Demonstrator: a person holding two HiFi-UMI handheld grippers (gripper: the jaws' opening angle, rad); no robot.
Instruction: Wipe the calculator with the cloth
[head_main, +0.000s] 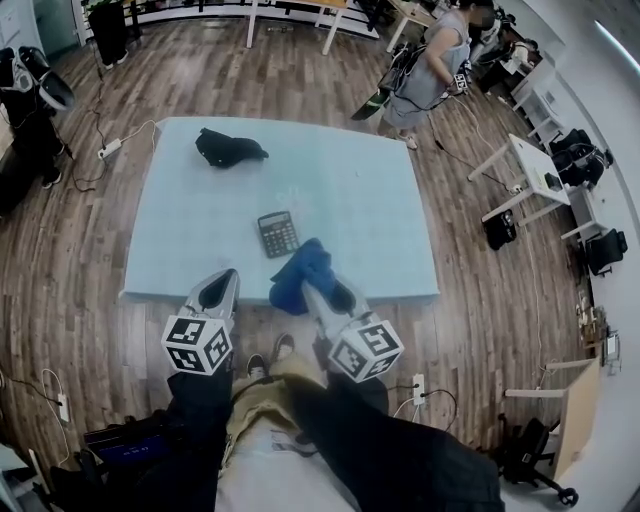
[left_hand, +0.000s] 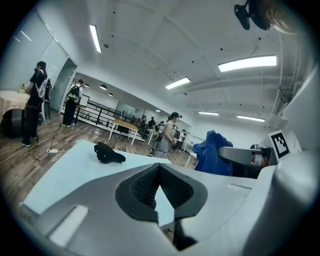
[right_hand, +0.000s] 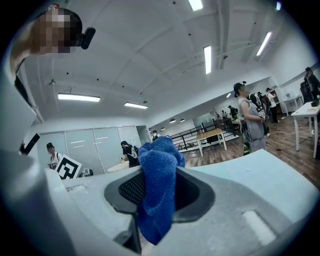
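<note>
Calculator (head_main: 277, 234), a dark rectangular plastic unit with a keypad, lies flat on the pale blue covered counter (head_main: 370, 200) in the head view, near the front edge. Its long axis runs roughly away from the person. The right gripper (head_main: 318, 290) holds a bunched blue terry cloth (head_main: 300, 272), whose far edge sits just beside the calculator's near right corner. The calculator therefore lies ahead and slightly left of the right gripper, which is the nearer of the two. The left gripper (head_main: 222, 285) hangs at the front edge, apart from the calculator. A crumpled black object (head_main: 228, 148) rests well apart at the far side.

Left gripper view: the left gripper (left_hand: 159, 167) has its jaws together at the tips, with nothing between them. The cloth (left_hand: 212, 152) and the black object (left_hand: 107, 152) show; the calculator does not.

Right gripper view: the right gripper (right_hand: 157, 175) is clamped on the cloth (right_hand: 159, 187), which hangs through the jaws. The calculator is out of view.
</note>
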